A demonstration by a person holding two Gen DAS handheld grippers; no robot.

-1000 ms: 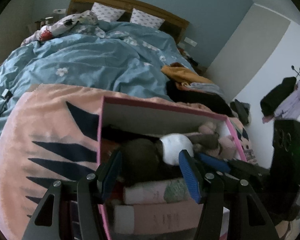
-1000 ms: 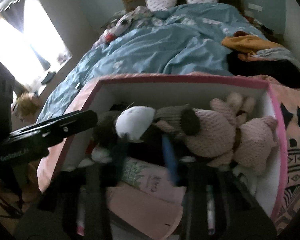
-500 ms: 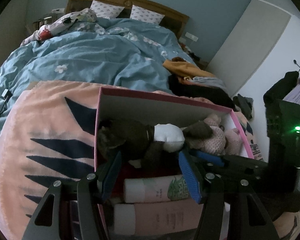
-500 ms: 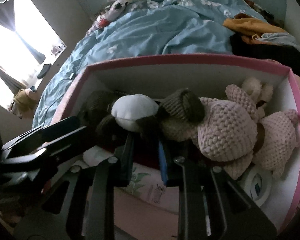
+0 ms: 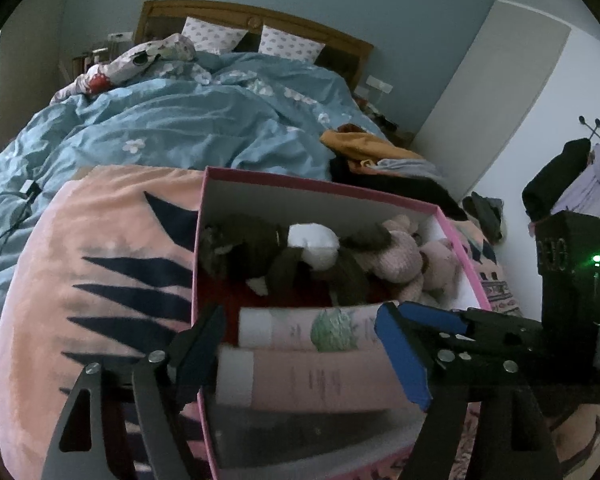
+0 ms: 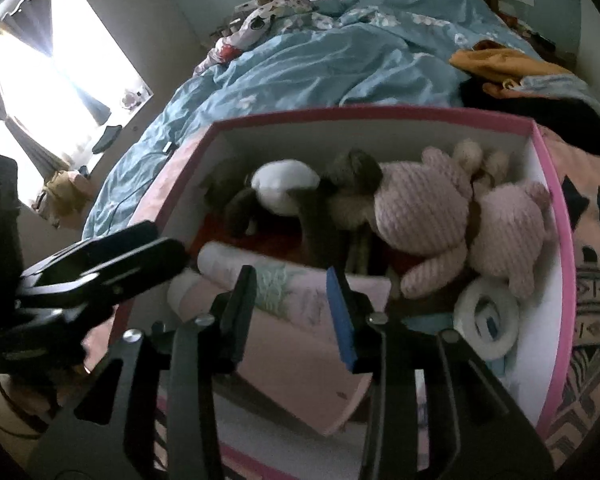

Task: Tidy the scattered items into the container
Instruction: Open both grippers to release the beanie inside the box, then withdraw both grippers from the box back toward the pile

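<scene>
Left gripper (image 5: pixel 304 344): jaws opening, standing wide, nothing between the pads. They hang above the near end of the pink-rimmed box (image 5: pixel 324 188), straddling its near-left wall; the left finger sits outside the wall over the blanket, the right finger over the tubes.

Right gripper (image 6: pixel 296 312): jaws opening, a moderate gap, nothing clamped. They hover over the two tubes at the near side of the box (image 6: pixel 556 216). Frame is motion-blurred here.

Box contents, near to far:
- Pink tube (image 5: pixel 320 380), lying on its side along the near wall, white cap to the left.
- Second tube with a green printed motif (image 5: pixel 300 326), just beyond and touching the first, also lying with its cap left.
- Dark brown plush (image 5: pixel 252 240) with a white part (image 5: pixel 314 246), sprawled across the far-left half, over something red on the box floor.
- Pink knitted plush (image 6: pixel 428 208), far right, touching the brown one.
- Roll of white tape (image 6: pixel 486 318), near-right corner, beside the pink plush's leg.

All these items are inside the box.

Surroundings: the box rests on a peach blanket with dark navy spikes (image 5: pixel 100 280), spread over the foot of a bed. Beyond it lies a rumpled blue duvet (image 5: pixel 188 120); two patterned pillows (image 5: pixel 288 44) against a wooden headboard. Orange and dark clothes (image 5: pixel 364 148) are piled to the far right of the box. A bright window (image 6: pixel 40 80) is at the left in the right wrist view.
</scene>
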